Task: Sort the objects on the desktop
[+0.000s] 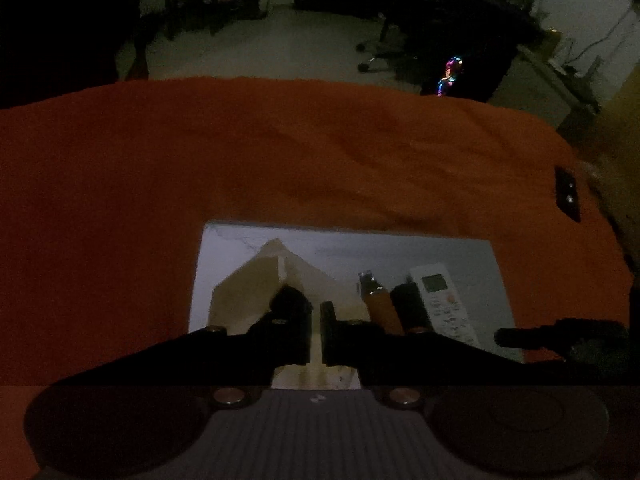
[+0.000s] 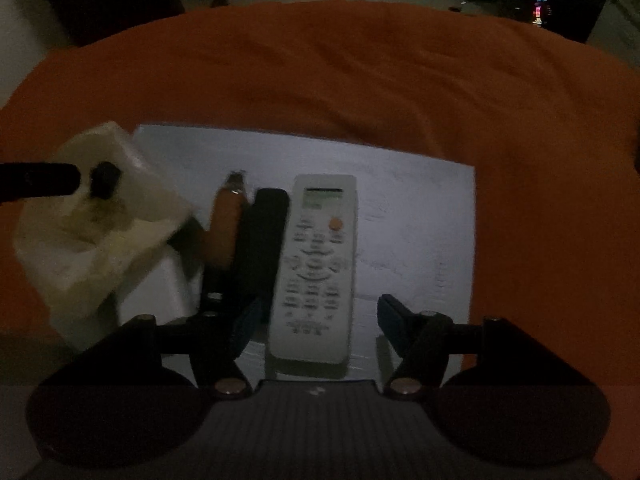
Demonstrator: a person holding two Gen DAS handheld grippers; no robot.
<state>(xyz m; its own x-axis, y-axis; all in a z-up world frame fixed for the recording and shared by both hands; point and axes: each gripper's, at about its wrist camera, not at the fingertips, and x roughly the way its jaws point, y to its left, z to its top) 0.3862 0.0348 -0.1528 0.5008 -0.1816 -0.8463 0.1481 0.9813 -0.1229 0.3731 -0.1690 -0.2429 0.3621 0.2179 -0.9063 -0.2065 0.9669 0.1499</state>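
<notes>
Left gripper (image 1: 317,330) fingers pinched narrow on the cream tissue (image 1: 276,276), lifted over the sheet's left end. Right gripper (image 2: 314,322) fingers wide, straddling the white remote (image 2: 316,264), not pressing yet. Best to lower squarely, close on its long sides, avoid nudging the black bar (image 2: 260,240) and orange pen (image 2: 224,224) just left, on the grey sheet (image 2: 420,216) over the orange-clothed surface (image 2: 360,72).

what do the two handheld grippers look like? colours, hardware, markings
Both match. Left gripper: black angular linkage arms, round brass-coloured pivot bolts, grey ribbed housing with a small pale logo, flanked by dark rounded domes. Right gripper: same build; its fingertip pads look dark blue. No cables, hands or sleeves visible.
</notes>
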